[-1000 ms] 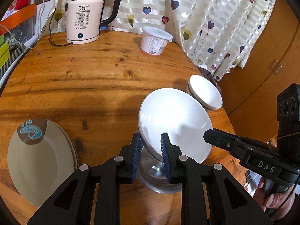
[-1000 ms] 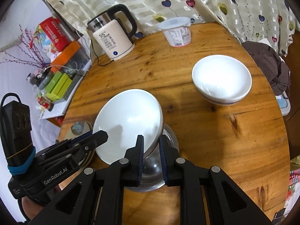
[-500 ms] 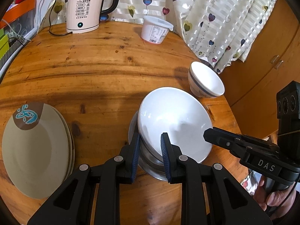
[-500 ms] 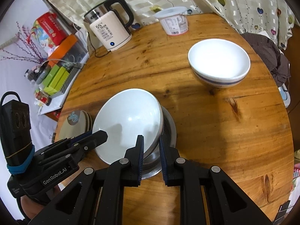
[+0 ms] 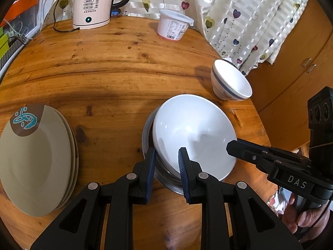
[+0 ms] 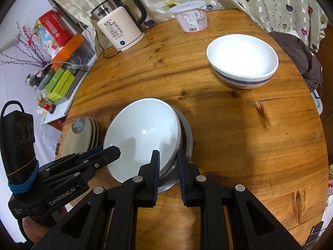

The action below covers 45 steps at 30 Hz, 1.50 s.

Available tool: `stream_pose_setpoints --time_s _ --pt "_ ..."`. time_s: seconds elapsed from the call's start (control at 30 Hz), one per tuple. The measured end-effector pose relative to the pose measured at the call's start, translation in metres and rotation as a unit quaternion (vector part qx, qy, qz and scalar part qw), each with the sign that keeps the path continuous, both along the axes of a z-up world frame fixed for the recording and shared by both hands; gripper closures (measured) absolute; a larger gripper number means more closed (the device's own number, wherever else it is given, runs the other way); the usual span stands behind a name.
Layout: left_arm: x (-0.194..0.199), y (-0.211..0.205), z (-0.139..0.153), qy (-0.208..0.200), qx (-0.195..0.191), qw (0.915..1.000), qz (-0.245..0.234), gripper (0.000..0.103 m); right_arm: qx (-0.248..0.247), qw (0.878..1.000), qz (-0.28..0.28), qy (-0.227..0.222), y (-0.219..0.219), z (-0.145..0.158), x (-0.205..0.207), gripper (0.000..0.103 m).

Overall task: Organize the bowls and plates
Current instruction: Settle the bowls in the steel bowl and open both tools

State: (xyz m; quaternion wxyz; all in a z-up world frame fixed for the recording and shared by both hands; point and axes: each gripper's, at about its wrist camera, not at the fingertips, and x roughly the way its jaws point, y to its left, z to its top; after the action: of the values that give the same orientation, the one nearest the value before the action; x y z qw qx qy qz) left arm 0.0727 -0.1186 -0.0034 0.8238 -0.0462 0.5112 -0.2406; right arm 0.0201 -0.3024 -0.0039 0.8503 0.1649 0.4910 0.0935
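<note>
A plain white bowl (image 5: 191, 133) sits in a silver metal bowl (image 6: 185, 133) on the orange-brown wooden table (image 5: 104, 66). Near the right edge, another white bowl (image 6: 242, 60) has a blue band. The beige plates (image 5: 35, 160) carry a brown patch with a turquoise squiggle.

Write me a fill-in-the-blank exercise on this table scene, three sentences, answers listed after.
1. Both grippers grip the rim of the white bowl, which sits inside a ____ bowl.
2. The kettle display reads ____.
3. The bowl with the blue band stands ____ from the nested bowls.

Missing words: metal; 55; apart
</note>
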Motion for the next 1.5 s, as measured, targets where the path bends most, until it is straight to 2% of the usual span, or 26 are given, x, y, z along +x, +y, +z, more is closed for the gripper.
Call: stream_pose_setpoints --time_s 0.3,0.6,0.93,1.3,1.5 --pt "0.000 0.001 0.000 0.004 -0.012 0.9999 -0.005 0.079 0.002 1.000 -0.001 0.001 -0.001 -0.002 0.000 0.083" --pt "0.000 0.010 0.014 -0.021 -0.023 0.9995 0.004 0.078 0.005 1.000 -0.008 -0.009 -0.004 0.004 -0.003 0.076" --pt "0.001 0.018 0.011 -0.020 -0.030 0.9993 0.009 0.078 0.008 1.000 -0.019 -0.017 -0.010 0.008 -0.007 0.074" --pt "0.001 0.018 0.016 -0.029 -0.036 0.9989 0.001 0.078 0.011 0.999 -0.022 -0.036 -0.011 0.021 -0.014 0.067" --pt "-0.001 0.018 0.018 -0.032 -0.039 0.9987 -0.001 0.078 0.012 0.998 -0.011 -0.059 -0.010 0.031 -0.023 0.057"
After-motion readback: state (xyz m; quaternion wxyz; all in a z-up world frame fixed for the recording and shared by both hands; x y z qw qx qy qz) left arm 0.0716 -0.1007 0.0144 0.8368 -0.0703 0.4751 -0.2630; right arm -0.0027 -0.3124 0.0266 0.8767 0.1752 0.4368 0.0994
